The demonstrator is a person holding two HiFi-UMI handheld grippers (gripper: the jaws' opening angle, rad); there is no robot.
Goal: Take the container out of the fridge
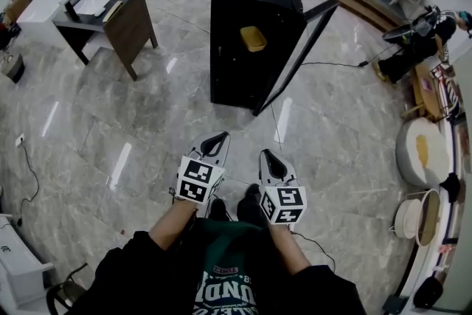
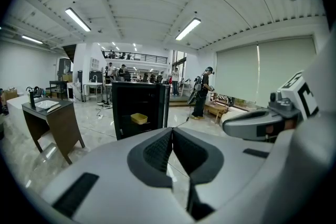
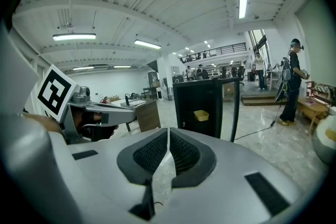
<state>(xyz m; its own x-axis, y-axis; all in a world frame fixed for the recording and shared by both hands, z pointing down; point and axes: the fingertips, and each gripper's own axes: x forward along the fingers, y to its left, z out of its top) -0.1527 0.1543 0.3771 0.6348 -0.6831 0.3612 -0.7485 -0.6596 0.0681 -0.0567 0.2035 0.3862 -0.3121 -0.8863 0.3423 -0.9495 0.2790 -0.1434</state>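
Approaching the fridge: the black fridge stands in the upper middle of the head view, well apart from both grippers. The step in hand looks like closing that gap, best done head-on to the open compartment.
Container: a small yellow container sits alone on a shelf inside the fridge, upper middle of the frame.
Door: the fridge door is swung open to the right of the opening; keep the right-hand tool clear of its edge.
Left gripper: lower middle, jaws clenched together on nothing.
Right gripper: just beside it, jaws likewise pressed together, empty.
Before the reach: spread one gripper's jaws ahead of the shelf, take a side wall of the container, and draw it out level.
Underfoot: a cable lies on the floor right of the door.
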